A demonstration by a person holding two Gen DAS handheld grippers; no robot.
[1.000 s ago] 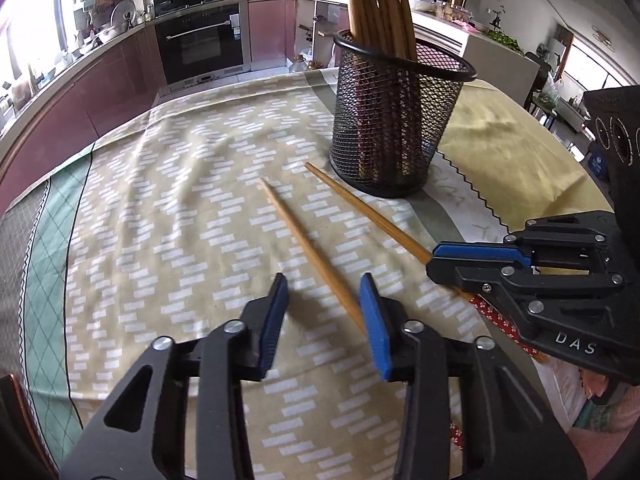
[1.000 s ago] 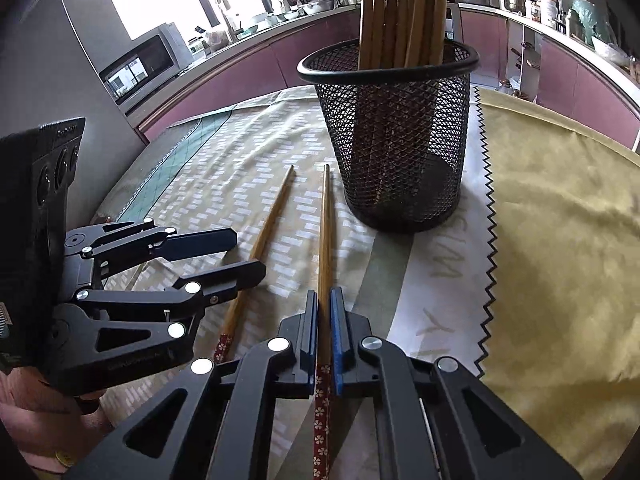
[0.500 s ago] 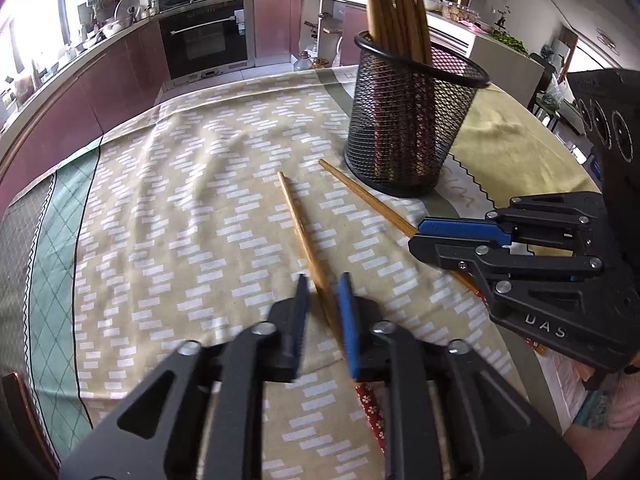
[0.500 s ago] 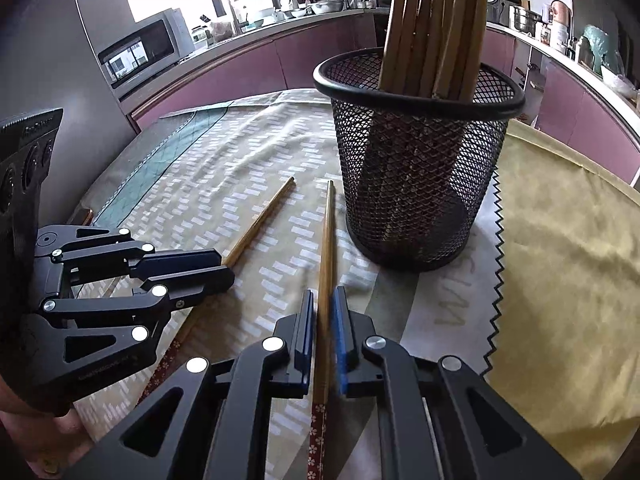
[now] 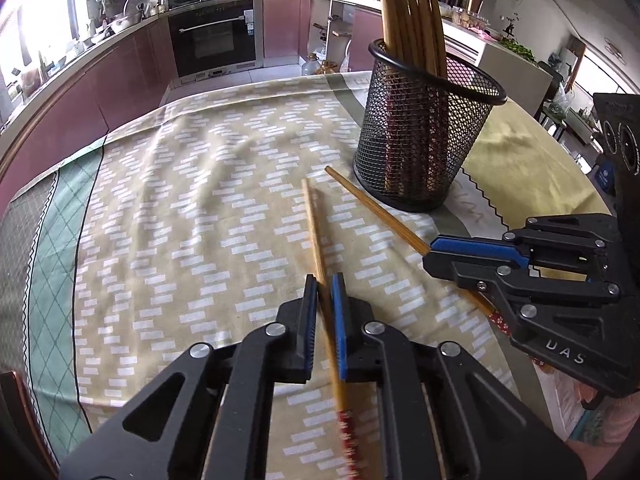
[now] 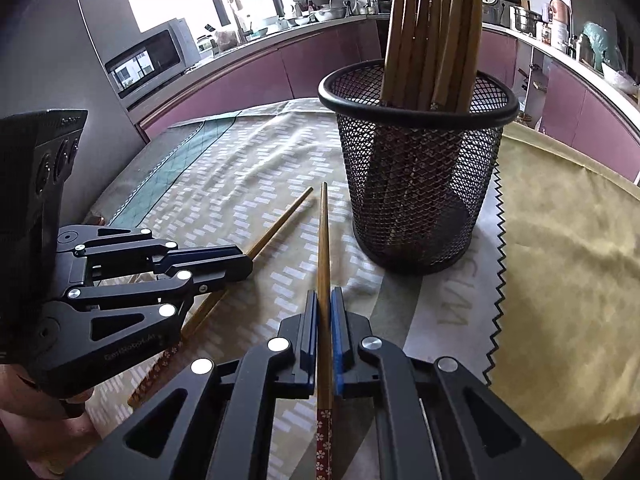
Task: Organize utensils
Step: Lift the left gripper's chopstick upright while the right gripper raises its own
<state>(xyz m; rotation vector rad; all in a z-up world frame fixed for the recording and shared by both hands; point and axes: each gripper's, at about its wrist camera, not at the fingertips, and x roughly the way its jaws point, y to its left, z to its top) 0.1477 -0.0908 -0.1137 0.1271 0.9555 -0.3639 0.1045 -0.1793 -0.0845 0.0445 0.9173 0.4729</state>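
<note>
Both grippers, left [image 5: 325, 286] and right [image 6: 325, 300], were clamped on thin wooden chopsticks [image 5: 314, 224] near the black mesh cup [image 6: 416, 184], so either stick could've twisted loose on lifting.

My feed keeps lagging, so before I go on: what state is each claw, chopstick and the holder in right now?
Left claw: shut on the left chopstick, having just closed.
Right claw: shut on the right chopstick.
Left chopstick: gripped near its patterned end, tip toward the holder.
Right chopstick: gripped, tip toward the holder.
Mesh holder: upright on the tablecloth, holding a bundle of chopsticks.
</note>
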